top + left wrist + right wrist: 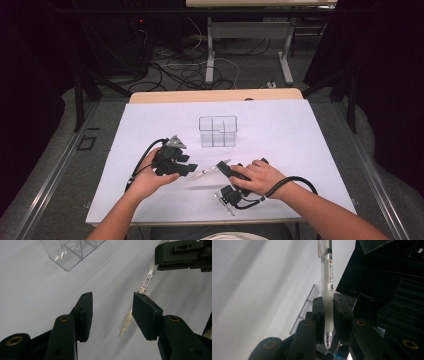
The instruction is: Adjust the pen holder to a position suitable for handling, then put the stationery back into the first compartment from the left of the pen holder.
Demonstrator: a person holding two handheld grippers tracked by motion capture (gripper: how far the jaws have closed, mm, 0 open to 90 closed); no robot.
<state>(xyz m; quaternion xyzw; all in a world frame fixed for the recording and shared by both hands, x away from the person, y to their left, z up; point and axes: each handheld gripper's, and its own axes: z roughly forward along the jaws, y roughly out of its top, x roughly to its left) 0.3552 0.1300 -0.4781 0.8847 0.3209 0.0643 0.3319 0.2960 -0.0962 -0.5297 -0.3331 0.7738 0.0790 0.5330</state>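
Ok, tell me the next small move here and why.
Probably close the left gripper on the free end of the pen. The right gripper is clamped on the pen's frosted grip and holds it off the table, while the left jaws stand open with the pen's far end just beside the right-hand jaw. The clear divided box waits beyond.

High cam overhead, facing fwd/down; both tool cams close-up, sharing pen [147, 281]
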